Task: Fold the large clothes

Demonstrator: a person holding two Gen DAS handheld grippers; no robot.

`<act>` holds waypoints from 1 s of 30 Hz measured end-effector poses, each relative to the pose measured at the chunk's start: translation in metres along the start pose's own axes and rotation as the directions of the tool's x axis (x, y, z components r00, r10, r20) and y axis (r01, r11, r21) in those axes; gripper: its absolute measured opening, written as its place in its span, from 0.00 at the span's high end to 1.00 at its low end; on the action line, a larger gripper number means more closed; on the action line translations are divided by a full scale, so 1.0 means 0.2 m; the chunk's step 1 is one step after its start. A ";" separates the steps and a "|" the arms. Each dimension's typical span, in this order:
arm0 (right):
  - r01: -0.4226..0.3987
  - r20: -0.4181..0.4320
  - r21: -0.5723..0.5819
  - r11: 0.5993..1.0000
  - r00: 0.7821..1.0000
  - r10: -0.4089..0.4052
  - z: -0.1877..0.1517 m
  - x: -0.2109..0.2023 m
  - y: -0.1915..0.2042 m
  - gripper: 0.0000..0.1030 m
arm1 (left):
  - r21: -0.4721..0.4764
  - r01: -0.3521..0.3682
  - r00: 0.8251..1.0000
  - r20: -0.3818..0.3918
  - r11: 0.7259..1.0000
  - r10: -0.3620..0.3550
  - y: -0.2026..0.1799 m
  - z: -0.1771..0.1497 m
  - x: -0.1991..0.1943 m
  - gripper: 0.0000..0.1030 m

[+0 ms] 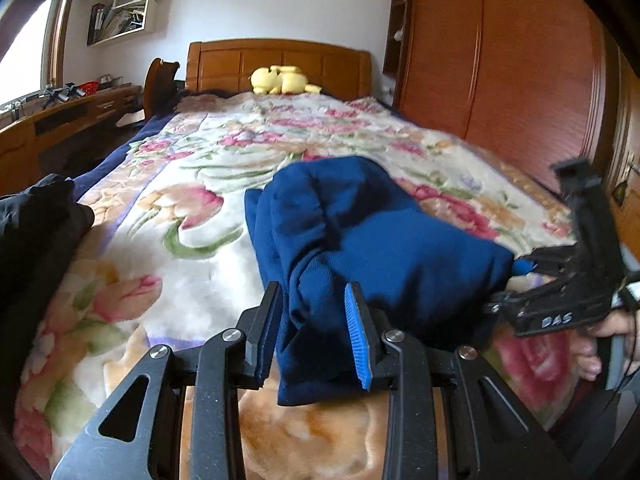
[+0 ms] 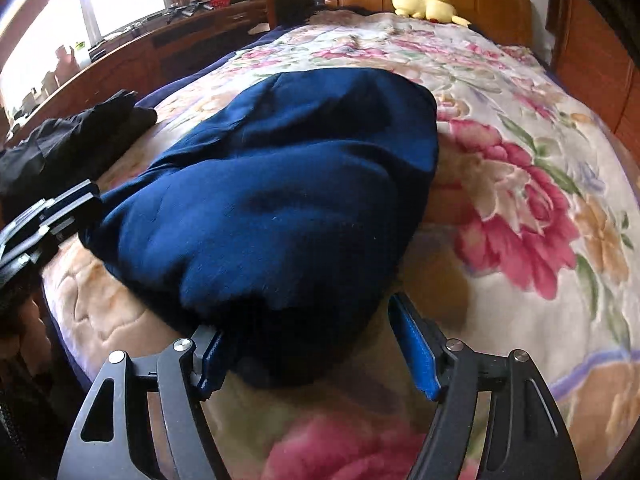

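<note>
Navy fabric, the folded garment, lies bundled on the floral blanket near the foot of the bed, well short of the wooden headboard.

Your left wrist view shows its near corner bunched between the pads of your left gripper, narrowly set and pressing the cloth on both sides; it has hold of that corner. Only this view shows your bare hand gripping the right tool's handle at the frame's right edge.

Your right wrist view shows the bundle's broad smooth top, which the left view hides. Your right gripper stands wide, jaws apart; the left pad sits against the garment's dark near edge, the right pad is clear of it over the blanket. It grips nothing.

Both tools point downward toward the bed. Black clothing lies at the bed's left edge, and a yellow plush toy rests by the headboard.
</note>
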State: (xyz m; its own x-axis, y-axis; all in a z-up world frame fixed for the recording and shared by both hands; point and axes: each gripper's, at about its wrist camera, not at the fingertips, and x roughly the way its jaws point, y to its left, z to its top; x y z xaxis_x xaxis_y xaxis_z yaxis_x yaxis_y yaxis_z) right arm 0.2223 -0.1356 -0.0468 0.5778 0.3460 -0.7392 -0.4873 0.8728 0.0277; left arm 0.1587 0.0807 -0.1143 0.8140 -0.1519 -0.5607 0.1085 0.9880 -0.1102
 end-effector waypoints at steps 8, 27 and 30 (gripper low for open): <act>0.092 0.002 -0.129 0.987 0.996 -0.093 -0.05 -0.06 0.08 0.62 | 0.039 0.011 0.998 -0.063 0.999 -0.008 -0.03 -0.05 0.07 0.68; 0.023 0.102 -0.212 0.977 0.995 -0.001 0.00 -0.43 0.09 0.70 | 0.040 0.023 0.996 -0.092 0.999 -0.020 -0.03 -0.05 0.10 0.68; 0.037 0.124 -0.224 0.974 0.992 -0.009 0.06 -0.42 0.08 0.71 | 0.042 0.021 0.996 -0.093 0.999 -0.017 -0.03 -0.05 0.10 0.68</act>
State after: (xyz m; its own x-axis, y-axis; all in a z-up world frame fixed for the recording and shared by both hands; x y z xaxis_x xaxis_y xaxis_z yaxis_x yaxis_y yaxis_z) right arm 0.1736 -0.1474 0.0237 0.6586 0.3781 -0.6506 -0.6000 0.7856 -0.1509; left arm 0.1690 0.0718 -0.1344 0.7554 -0.1705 -0.6327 0.1492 0.9850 -0.0872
